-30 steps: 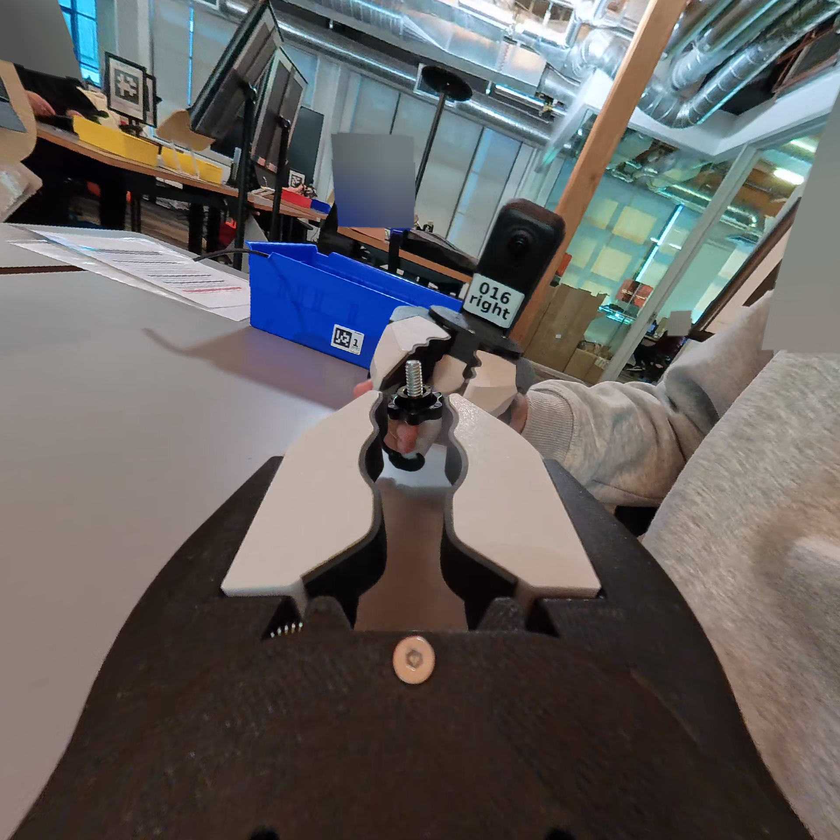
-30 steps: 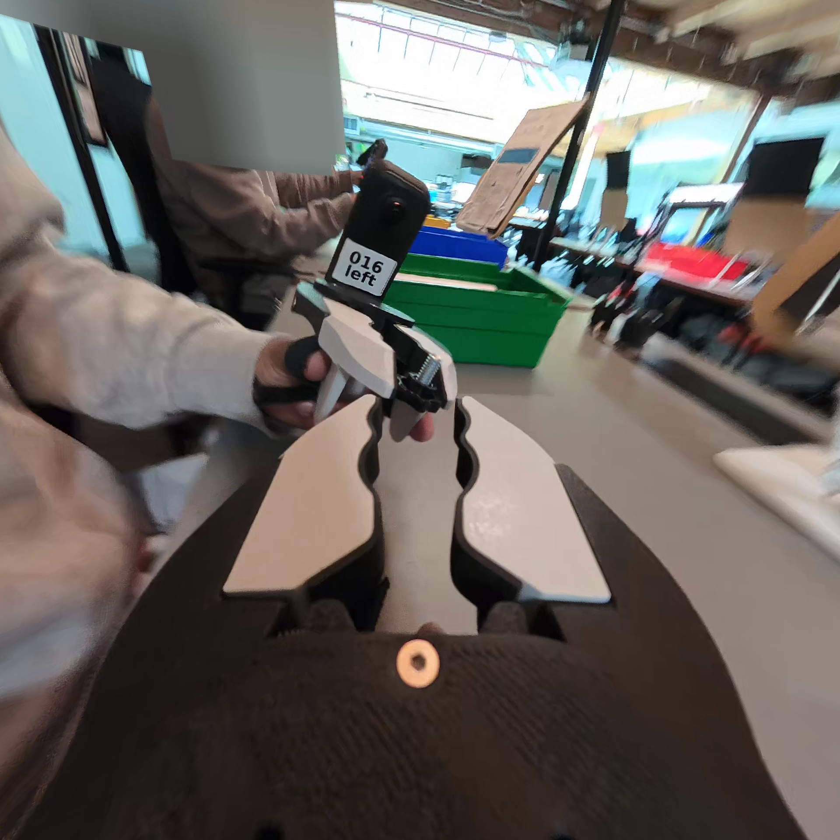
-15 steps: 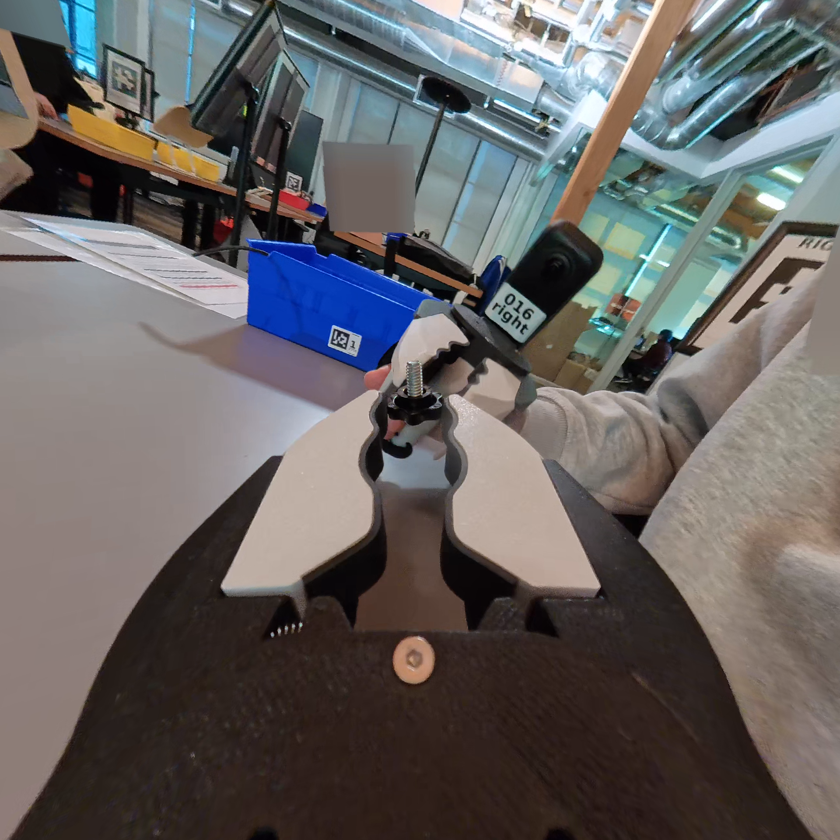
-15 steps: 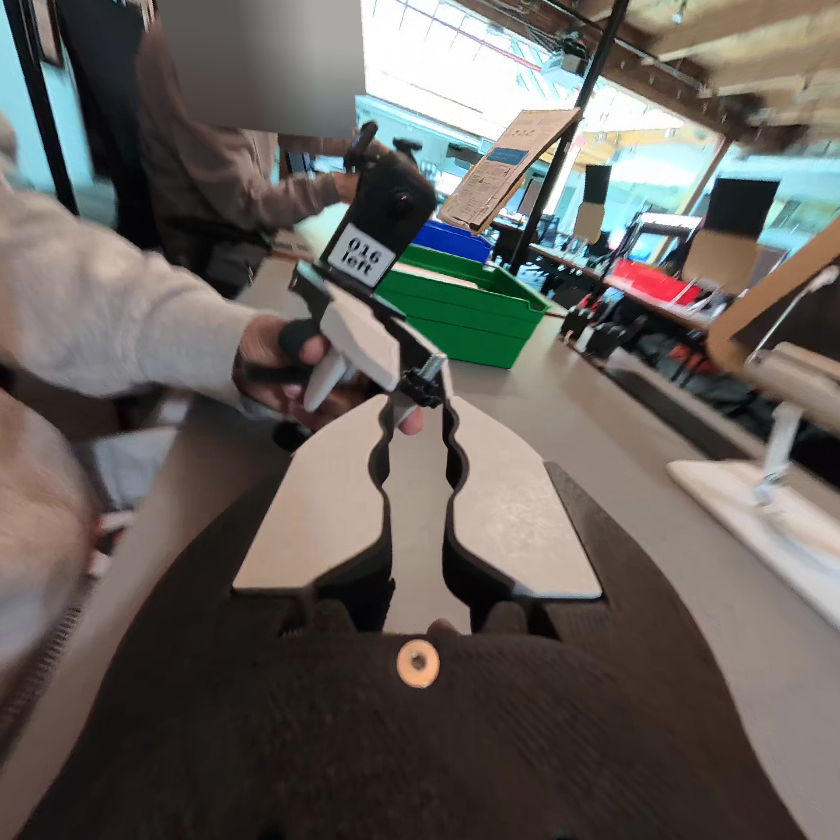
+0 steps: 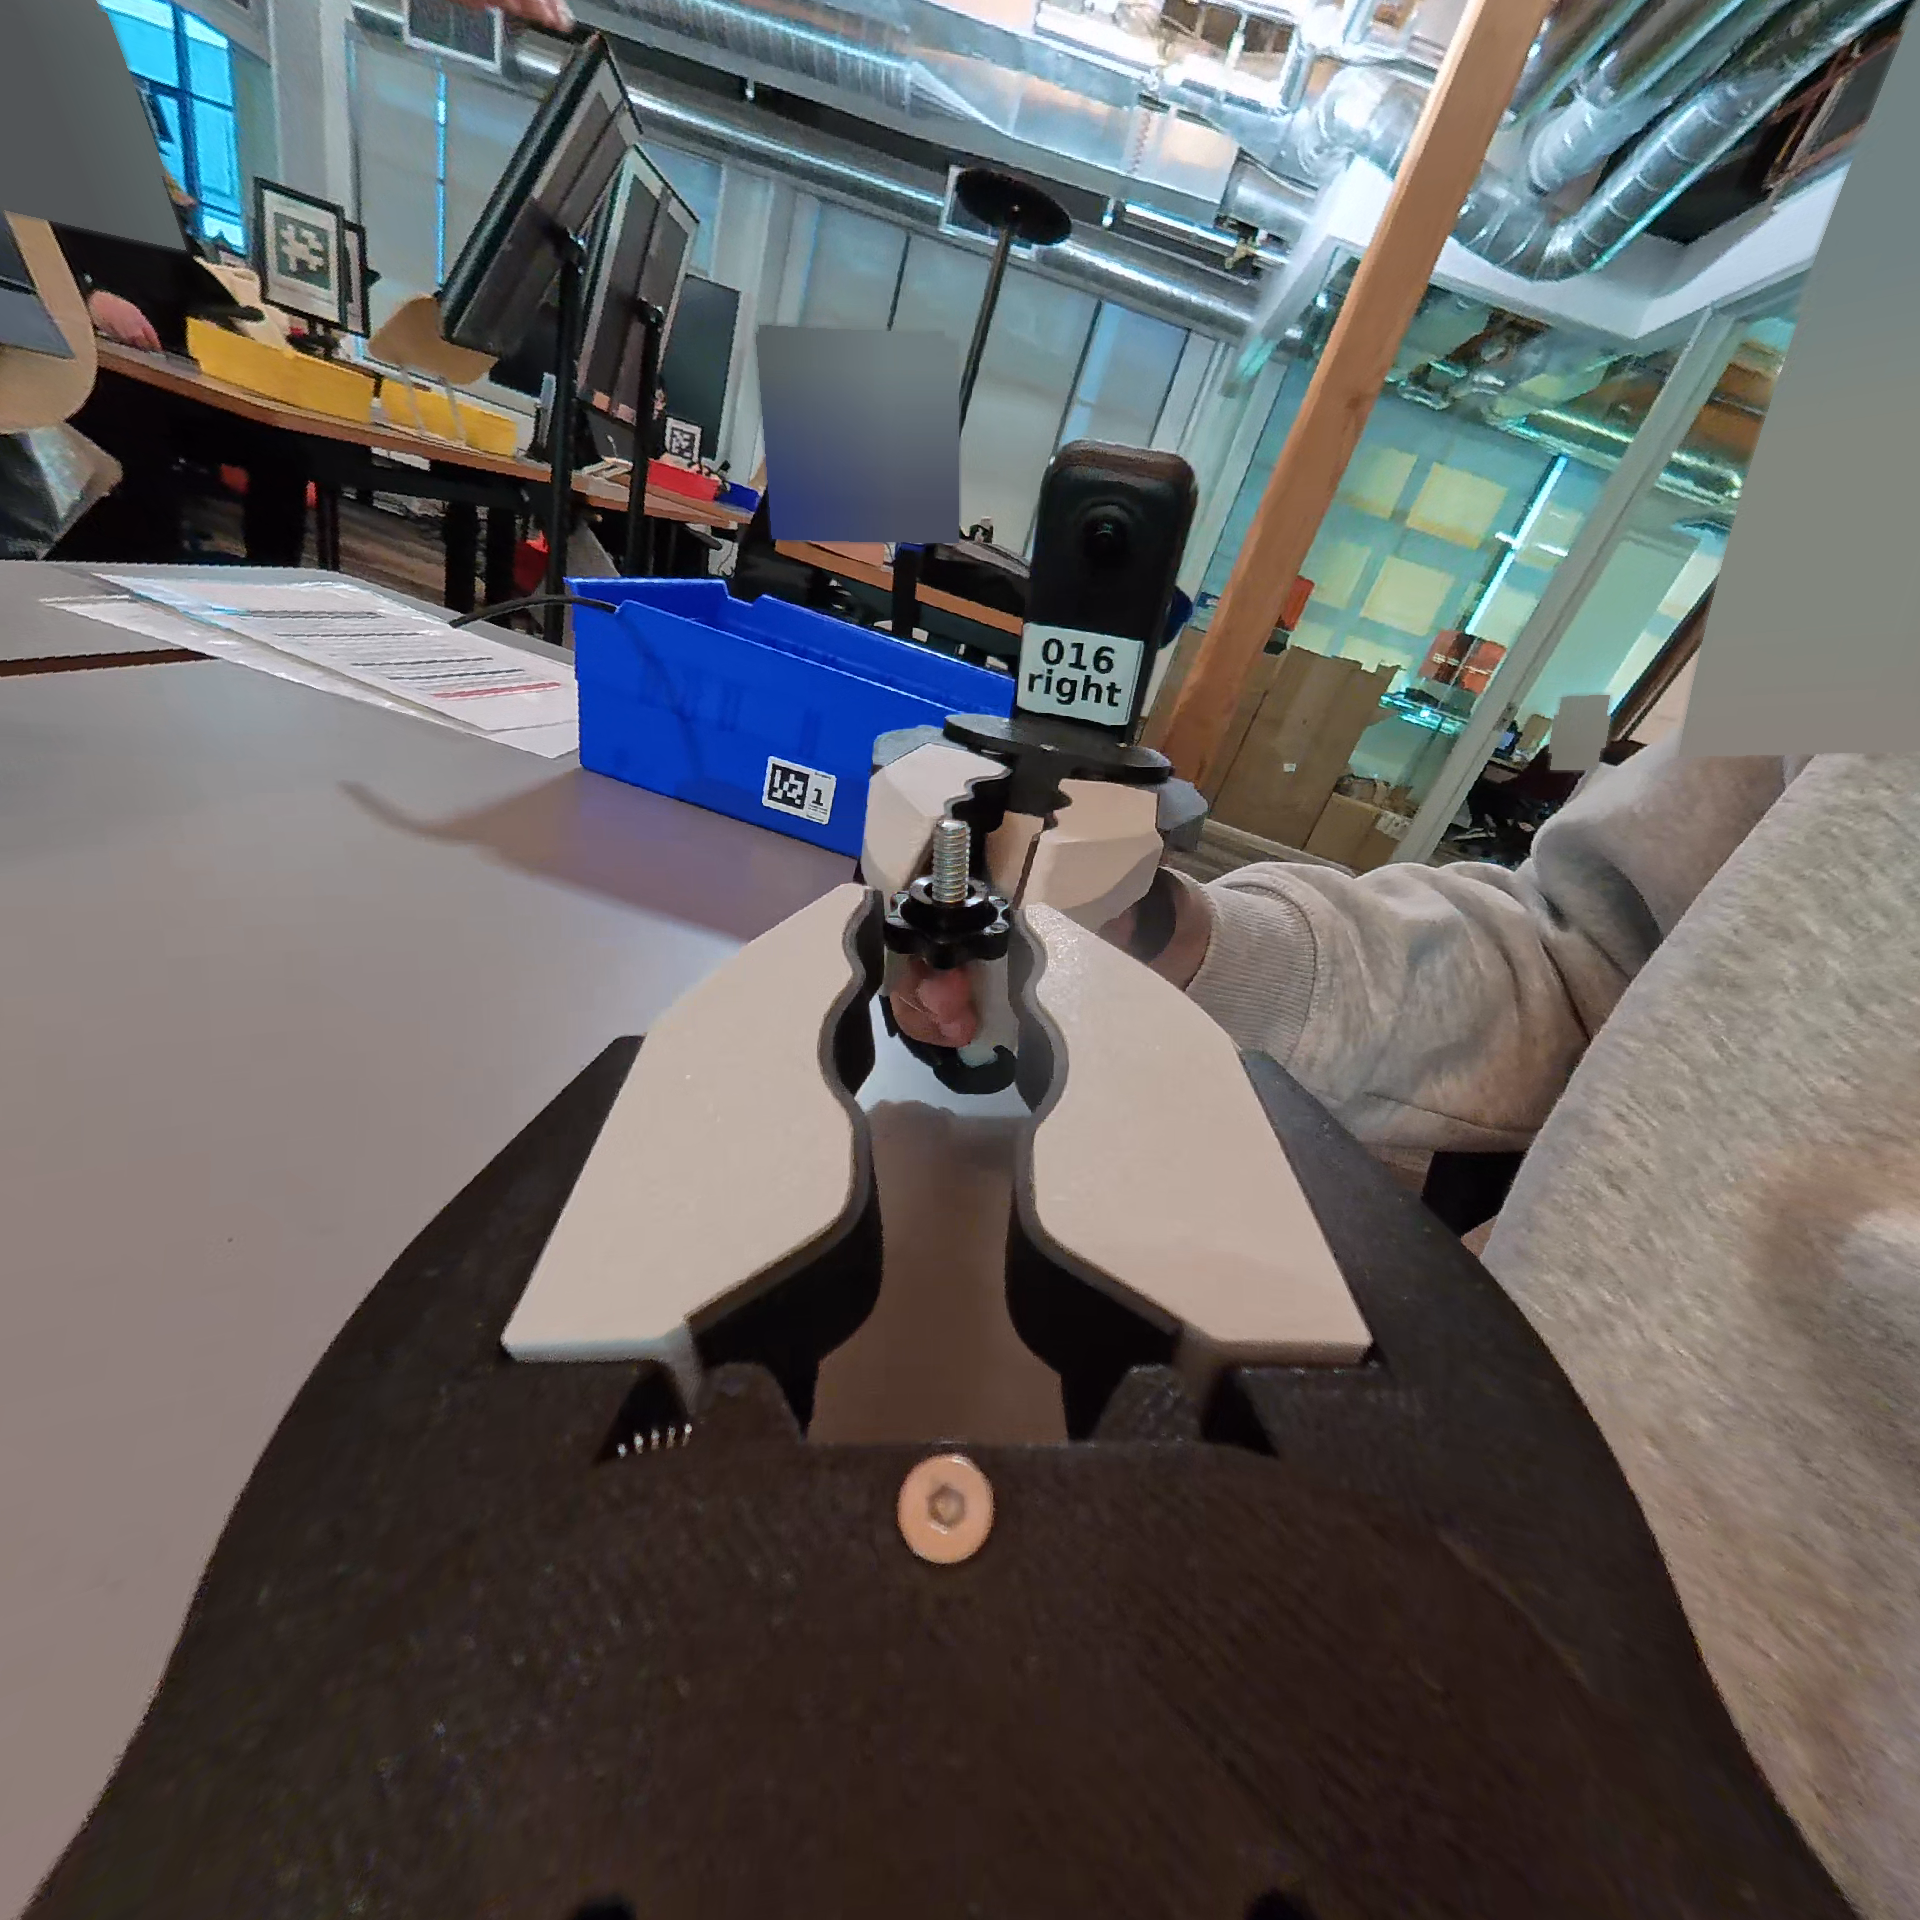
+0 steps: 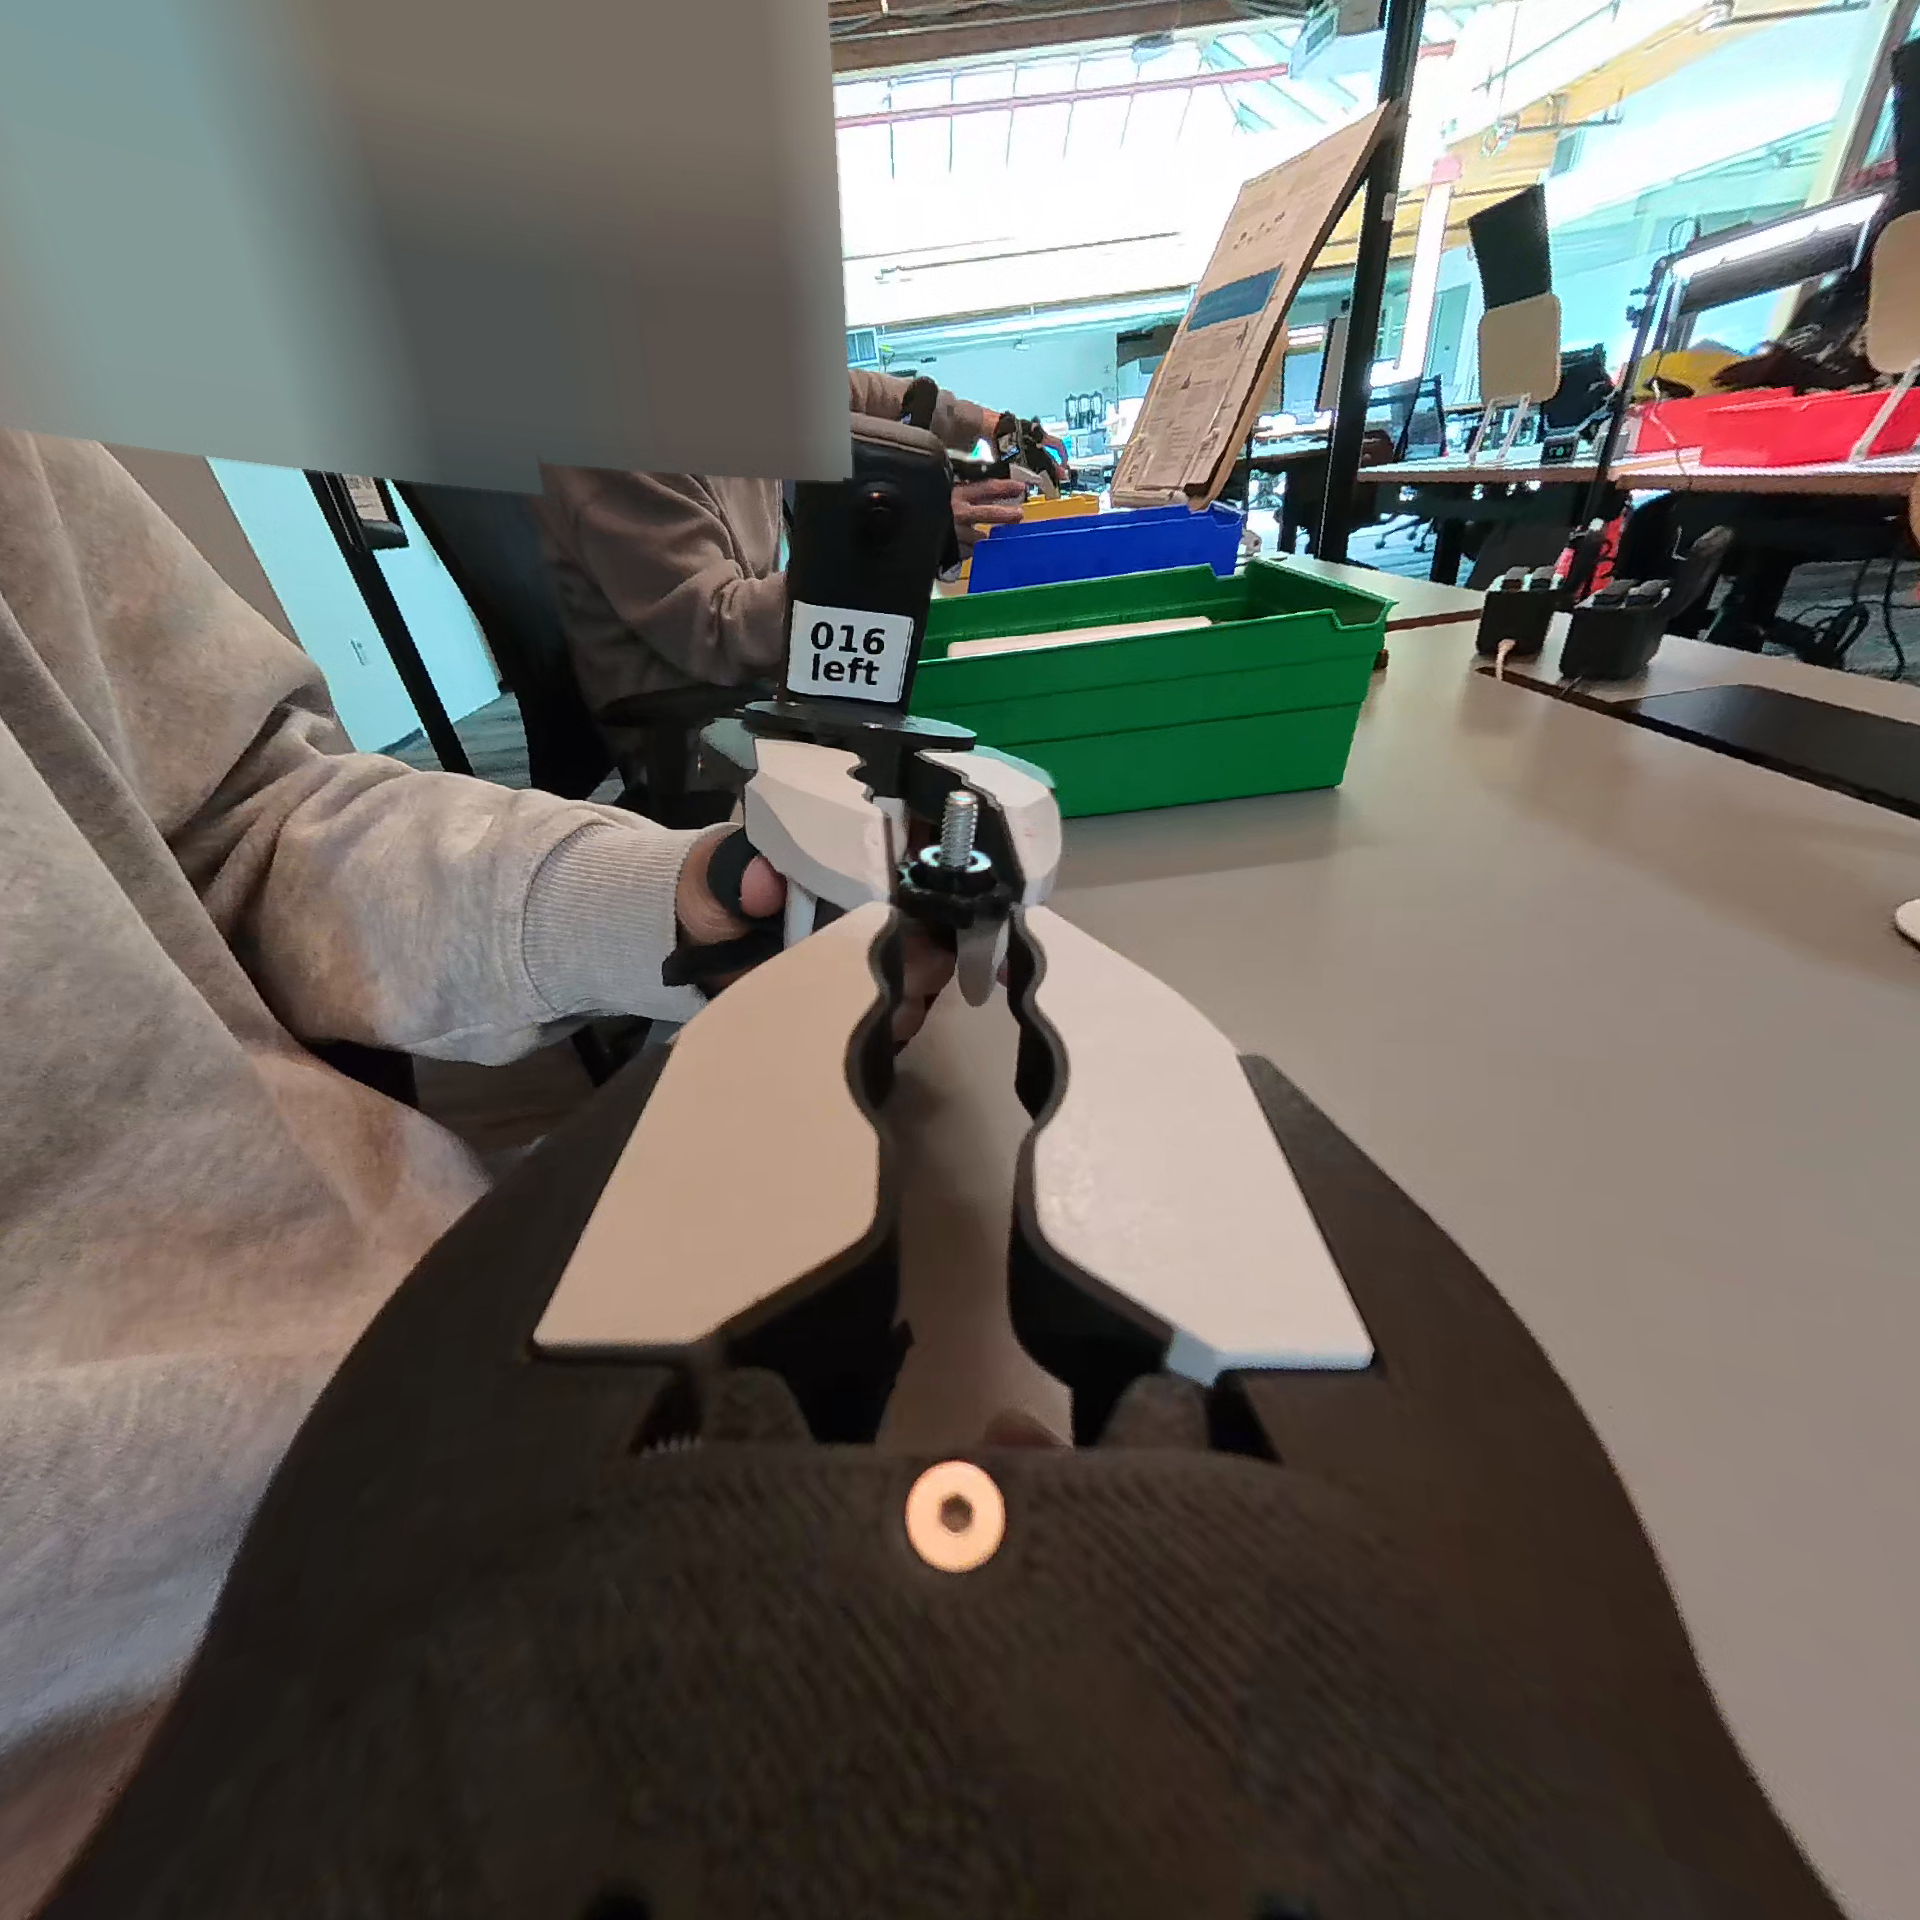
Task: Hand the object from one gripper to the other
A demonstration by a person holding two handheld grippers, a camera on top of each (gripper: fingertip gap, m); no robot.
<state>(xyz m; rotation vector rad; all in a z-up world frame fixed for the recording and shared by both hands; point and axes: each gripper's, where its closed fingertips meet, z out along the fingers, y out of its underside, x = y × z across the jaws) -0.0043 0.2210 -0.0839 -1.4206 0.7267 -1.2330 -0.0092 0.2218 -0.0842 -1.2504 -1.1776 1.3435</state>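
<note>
The knob screw [image 5: 945, 914], its threaded shaft upright, sits at the meeting tips of both grippers: left gripper [image 5: 943, 935] jaws clamp its black knob, right gripper [image 6: 951, 914] jaws narrow around it, grip uncertain.

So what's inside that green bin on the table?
The green bin holds something flat and white, visible just above the near wall. The wall hides everything lower down, so what else it contains cannot be seen.
</note>
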